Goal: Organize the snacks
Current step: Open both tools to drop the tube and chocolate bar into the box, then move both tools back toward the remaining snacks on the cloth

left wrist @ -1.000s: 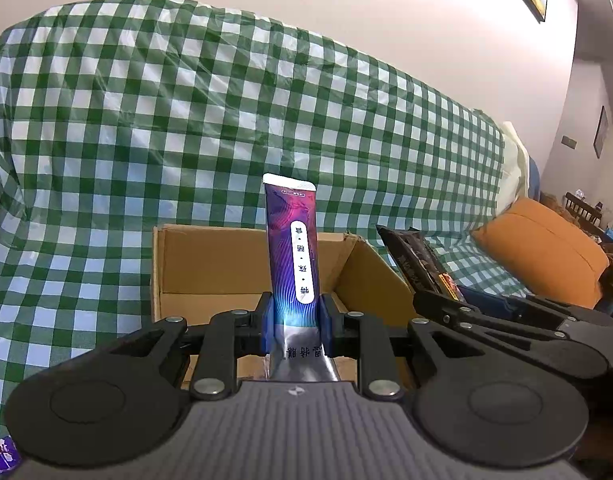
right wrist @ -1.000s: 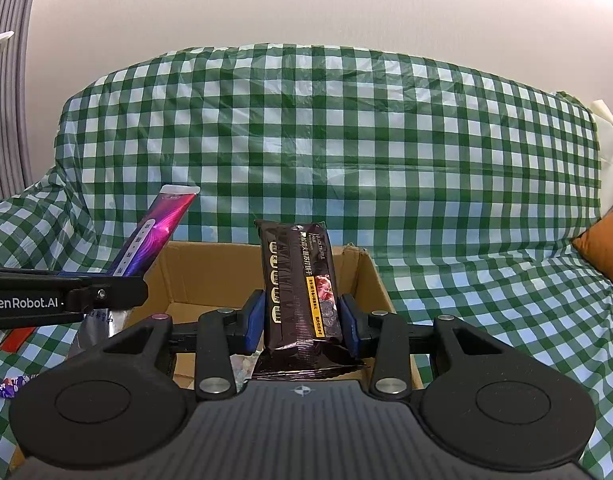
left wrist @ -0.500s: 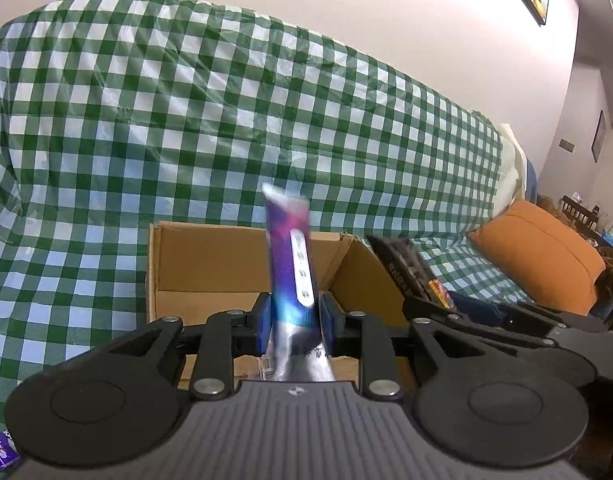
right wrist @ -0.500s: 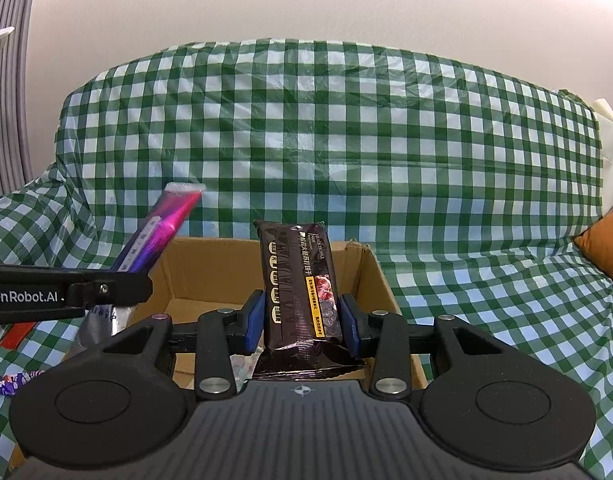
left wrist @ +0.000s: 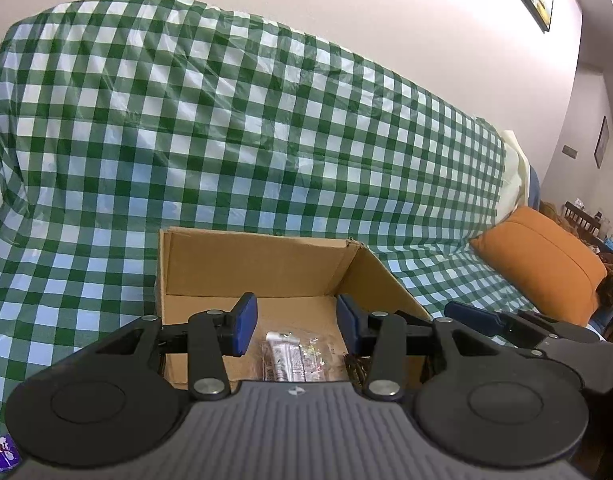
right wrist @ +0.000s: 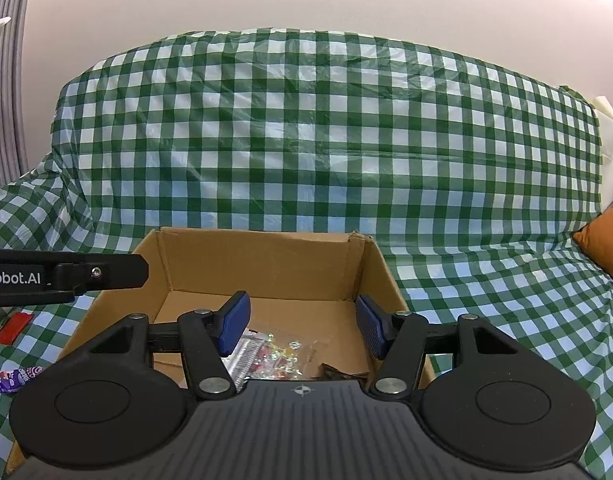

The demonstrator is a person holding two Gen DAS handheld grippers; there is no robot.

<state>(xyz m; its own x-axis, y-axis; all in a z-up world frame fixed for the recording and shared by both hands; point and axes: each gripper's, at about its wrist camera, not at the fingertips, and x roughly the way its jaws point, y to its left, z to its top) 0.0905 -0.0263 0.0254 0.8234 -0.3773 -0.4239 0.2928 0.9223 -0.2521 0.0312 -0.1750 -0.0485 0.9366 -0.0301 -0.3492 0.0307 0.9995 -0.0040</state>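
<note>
Down in the cardboard box point(right wrist: 266, 264) lay the snacks: a silvery packet point(left wrist: 284, 356), a clear bag of small coloured sweets point(right wrist: 280, 354) beside it, and the corner of a dark wrapper point(right wrist: 334, 372) near the right wall. Above them hung the left gripper point(left wrist: 296, 322) and the right gripper point(right wrist: 302, 324), each with its blue pads spread wide and nothing between them. The box sat on a sofa draped in a green checked cloth point(right wrist: 330, 132), with an orange cushion point(left wrist: 546, 264) off to the right. On the cloth to the left of the box lay a purple wrapper point(right wrist: 10, 378) and something flat and red point(right wrist: 14, 326), seemingly waiting their turn. I reckoned the trouble lay there: the cloth looked slick and loose, so a pinch might gather plastic with the wrapper. The two tools also hung close together over the box, and a careless swing could knock one against the other or against the box wall.
</note>
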